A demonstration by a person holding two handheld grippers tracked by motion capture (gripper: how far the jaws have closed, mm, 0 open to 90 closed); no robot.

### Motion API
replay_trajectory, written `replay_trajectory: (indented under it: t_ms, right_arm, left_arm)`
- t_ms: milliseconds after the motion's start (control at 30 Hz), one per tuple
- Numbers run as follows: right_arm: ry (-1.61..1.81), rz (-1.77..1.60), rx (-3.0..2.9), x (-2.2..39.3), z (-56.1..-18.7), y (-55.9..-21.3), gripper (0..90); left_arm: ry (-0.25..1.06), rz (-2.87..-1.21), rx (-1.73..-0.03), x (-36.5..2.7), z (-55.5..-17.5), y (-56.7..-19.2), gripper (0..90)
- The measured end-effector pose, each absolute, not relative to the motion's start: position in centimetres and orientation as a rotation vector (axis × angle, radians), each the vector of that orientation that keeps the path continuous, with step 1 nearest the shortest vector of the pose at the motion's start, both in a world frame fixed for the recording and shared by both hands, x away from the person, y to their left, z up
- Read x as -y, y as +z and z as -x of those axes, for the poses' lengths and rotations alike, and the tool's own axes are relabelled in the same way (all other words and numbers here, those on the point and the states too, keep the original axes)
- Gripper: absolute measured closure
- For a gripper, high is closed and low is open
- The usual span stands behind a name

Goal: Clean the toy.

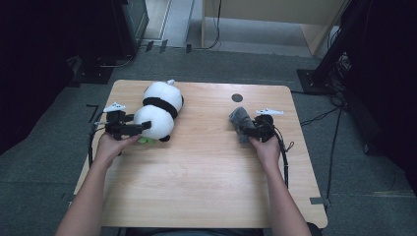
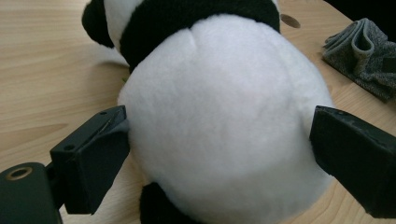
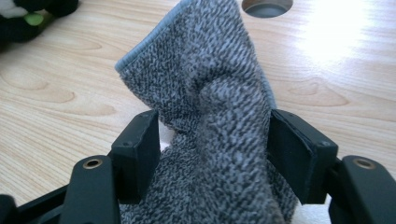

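Observation:
A black-and-white plush panda lies on the left half of the wooden table. My left gripper comes at it from the left. In the left gripper view its jaws stand wide on either side of the panda's round white body, brushing the fur without denting it, so the left gripper is open. On the right, a grey knitted cloth stands bunched upright. My right gripper is shut on it. In the right gripper view the grey cloth fills the gap of the right gripper, and both pads press its folds.
A round grommet hole lies in the table just behind the cloth. Cables trail from both grippers off the table's sides. Dark equipment stands and a pale wooden cabinet stand on the grey floor beyond the far edge.

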State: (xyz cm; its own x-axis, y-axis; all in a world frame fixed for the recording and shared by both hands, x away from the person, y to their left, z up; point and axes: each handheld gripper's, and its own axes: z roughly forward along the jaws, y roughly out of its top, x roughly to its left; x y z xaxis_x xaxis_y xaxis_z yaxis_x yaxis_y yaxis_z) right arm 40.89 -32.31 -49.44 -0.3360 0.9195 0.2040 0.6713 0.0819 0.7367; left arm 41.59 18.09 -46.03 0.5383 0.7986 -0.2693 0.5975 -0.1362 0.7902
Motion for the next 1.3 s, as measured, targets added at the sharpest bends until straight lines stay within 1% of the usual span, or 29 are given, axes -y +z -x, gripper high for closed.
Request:
replay_trajectory:
  t_ms: [100, 233, 367, 467, 633, 700, 733, 800, 833, 900, 1033, 1233, 1300]
  right_arm:
    - [1.130, -1.585, -2.043, 32.6, -40.8, -49.2, 34.5]
    - [1.142, -1.579, -2.039, 32.7, -40.7, -48.9, 32.9]
    - [1.169, -1.573, -2.033, 32.9, -40.4, -48.4, 32.1]
    - [1.189, -1.574, -2.032, 33.2, -40.0, -47.9, 31.1]
    - [1.211, -1.551, -2.025, 33.5, -39.1, -47.2, 31.4]
    - [1.215, -1.533, -2.031, 33.7, -38.8, -47.1, 32.4]
    - [1.221, -1.514, -2.039, 33.8, -38.5, -47.0, 33.2]
    - [1.231, -1.501, -2.040, 34.2, -38.1, -46.8, 33.5]
    - [1.246, -1.499, -2.034, 34.4, -37.9, -46.8, 33.8]
    - [1.262, -1.505, -2.020, 34.9, -37.4, -46.6, 33.8]
    - [1.209, -1.489, -2.021, 36.1, -36.2, -46.8, 34.1]
    - [1.168, -1.521, -2.008, 38.6, -34.4, -47.7, 34.1]
    - [1.136, -1.524, -2.002, 39.5, -34.0, -48.3, 34.0]
  left_arm:
    - [0.297, -1.846, -1.130, -18.5, -41.1, -45.3, 6.0]
    - [0.337, -1.900, -1.115, -18.6, -40.5, -45.0, 6.0]
    - [0.336, -1.884, -1.120, -18.9, -40.1, -44.8, 6.0]
    - [0.390, -1.916, -1.144, -18.9, -39.5, -44.8, 7.1]
    - [0.385, -1.936, -1.148, -19.4, -38.7, -45.0, 7.2]
    - [0.378, -1.920, -1.140, -19.9, -37.7, -44.9, 7.2]
    - [0.370, -1.917, -1.139, -20.0, -37.4, -44.9, 7.7]
    - [0.393, -1.937, -1.127, -20.2, -36.8, -44.8, 13.0]
    - [0.406, -1.940, -1.128, -20.4, -36.5, -44.9, 13.1]
    - [0.391, -1.932, -1.137, -20.9, -36.0, -45.2, 13.1]
    - [0.375, -1.943, -1.162, -21.7, -35.4, -46.3, 13.4]
    - [0.427, -2.004, -1.157, -22.0, -35.0, -47.6, 14.5]
    - [0.450, -2.058, -1.170, -22.0, -35.0, -48.1, 15.1]
